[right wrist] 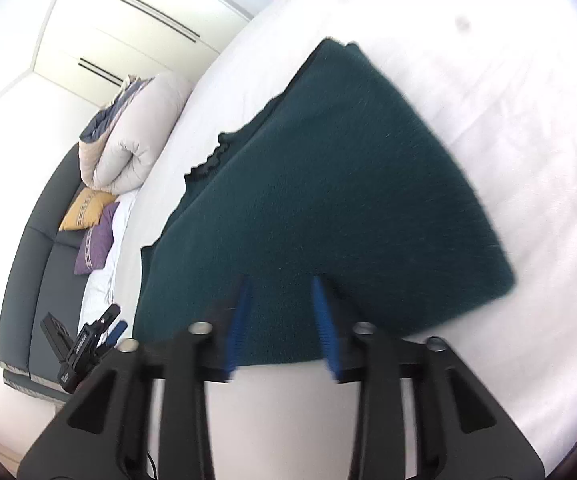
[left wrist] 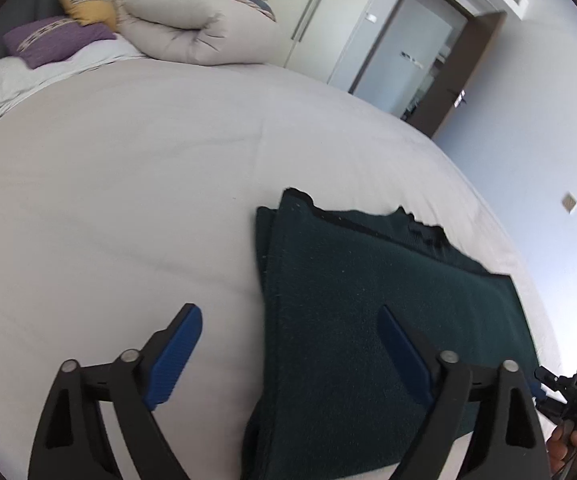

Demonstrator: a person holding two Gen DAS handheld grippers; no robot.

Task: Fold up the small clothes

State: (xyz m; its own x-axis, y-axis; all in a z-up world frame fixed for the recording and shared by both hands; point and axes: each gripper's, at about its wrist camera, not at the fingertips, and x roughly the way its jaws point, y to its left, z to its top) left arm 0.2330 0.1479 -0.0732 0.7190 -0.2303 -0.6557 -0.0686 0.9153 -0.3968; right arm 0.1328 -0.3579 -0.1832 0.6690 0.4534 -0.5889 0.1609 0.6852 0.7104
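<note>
Dark green knitted garment [left wrist: 368, 320], partly folded, lower right of frame. Left gripper [left wrist: 292, 320] wide open, empty. Right gripper [right wrist: 282, 286] part-open; grip possibly absent, view blurred. Near edge to be gripped next.

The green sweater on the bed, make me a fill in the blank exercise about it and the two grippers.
1. The folded sweater is dark ____ in colour.
2. The sweater lies on a ____ bed sheet.
3. The left gripper has its blue fingers spread wide ____, one over the sheet and one over the sweater.
4. Near the head of the bed, a yellow cushion sits beside a ____ cushion.

Missing words: green; white; open; purple
</note>
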